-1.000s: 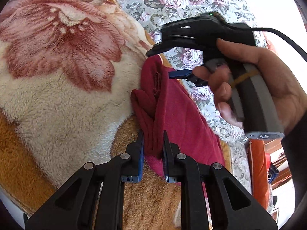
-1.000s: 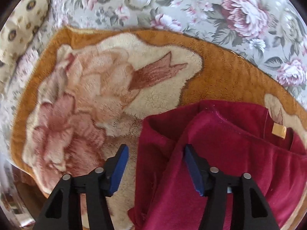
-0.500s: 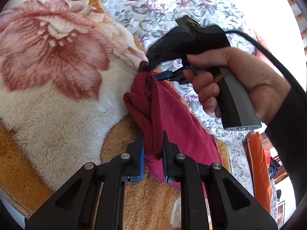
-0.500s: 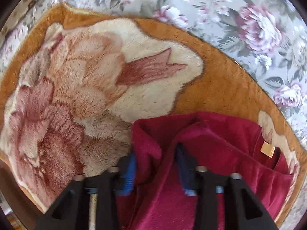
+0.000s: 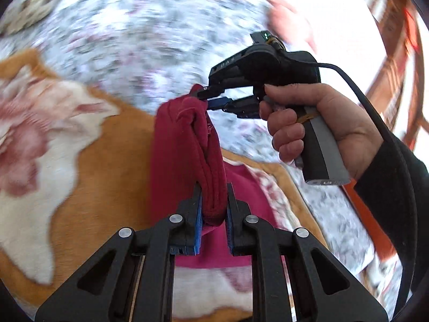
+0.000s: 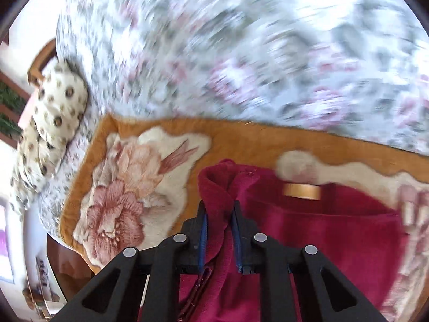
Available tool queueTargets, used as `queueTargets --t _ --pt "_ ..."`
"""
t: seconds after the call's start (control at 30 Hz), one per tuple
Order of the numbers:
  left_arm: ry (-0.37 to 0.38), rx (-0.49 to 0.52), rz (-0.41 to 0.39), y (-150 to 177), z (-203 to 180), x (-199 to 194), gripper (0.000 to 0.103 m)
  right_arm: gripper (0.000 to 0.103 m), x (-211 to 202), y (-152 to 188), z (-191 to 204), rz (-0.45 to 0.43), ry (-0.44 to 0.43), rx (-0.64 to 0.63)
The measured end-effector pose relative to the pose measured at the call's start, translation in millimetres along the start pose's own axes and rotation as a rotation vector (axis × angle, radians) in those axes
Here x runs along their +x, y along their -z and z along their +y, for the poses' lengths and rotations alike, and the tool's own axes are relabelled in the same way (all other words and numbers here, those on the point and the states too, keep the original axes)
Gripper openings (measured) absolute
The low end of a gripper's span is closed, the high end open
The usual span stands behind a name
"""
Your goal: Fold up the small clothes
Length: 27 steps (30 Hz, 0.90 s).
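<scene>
Both grippers have lifted the red garment (image 5: 185, 145) off the floral blanket (image 5: 88, 166), my left gripper (image 5: 213, 209) clenched on one bunched edge, my right gripper (image 6: 218, 230), jaws just closed, grasping another.

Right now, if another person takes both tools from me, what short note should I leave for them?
Left tool: shut on a bunched edge of the red garment.
Right tool: its jaws have just been closing and now pinch another bunch of the same garment, near the collar label.
Where: the gripped edge hangs taut between the two tools; the rest of the garment lies on the orange flower blanket, on the floral bedspread.
Done: both grips taken.
Left: carry the edge over, lay the fold flat, release, probably fold again.
</scene>
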State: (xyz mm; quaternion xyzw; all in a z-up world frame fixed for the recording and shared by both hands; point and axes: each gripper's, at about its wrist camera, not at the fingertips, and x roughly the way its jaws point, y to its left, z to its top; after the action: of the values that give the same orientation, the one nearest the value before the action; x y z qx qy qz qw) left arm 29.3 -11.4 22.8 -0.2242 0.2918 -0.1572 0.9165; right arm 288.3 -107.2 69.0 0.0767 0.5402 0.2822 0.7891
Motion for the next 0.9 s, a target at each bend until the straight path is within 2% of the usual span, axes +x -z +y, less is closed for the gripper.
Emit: queueTargets --t 0.17,0.3,0.4,0.53,0.63,0.7,0.77,0.83,0.9 --pt "0.046 0.12 0.102 21 -65 36 0.012 0.015 -58 19 -84 -0.044 -0.002 0.047" --pt "0.064 0.195 0.171 42 -109 64 0.012 0.015 -79 42 -148 -0.042 0.006 0.084" --pt "0.054 0.216 0.237 56 -118 87 0.012 0.015 -76 59 -188 -0.037 -0.008 0.124" --pt "0.051 0.211 0.35 73 -118 109 0.015 0.016 -58 73 -217 -0.019 -0.019 0.15" --pt "0.089 0.194 0.434 82 -112 117 0.016 0.018 -46 79 -230 -0.055 0.0 0.171" --pt "0.113 0.184 0.463 87 -109 110 0.016 0.025 -44 84 -237 -0.099 -0.015 0.19" --pt "0.136 0.174 0.464 89 -108 92 0.016 0.026 -49 91 -247 -0.143 -0.047 0.234" --pt "0.131 0.207 0.414 83 -106 69 0.016 0.026 -67 98 -251 -0.224 -0.053 0.252" --pt "0.105 0.251 0.35 69 -101 52 0.016 0.026 -97 113 -246 -0.328 -0.003 0.195"
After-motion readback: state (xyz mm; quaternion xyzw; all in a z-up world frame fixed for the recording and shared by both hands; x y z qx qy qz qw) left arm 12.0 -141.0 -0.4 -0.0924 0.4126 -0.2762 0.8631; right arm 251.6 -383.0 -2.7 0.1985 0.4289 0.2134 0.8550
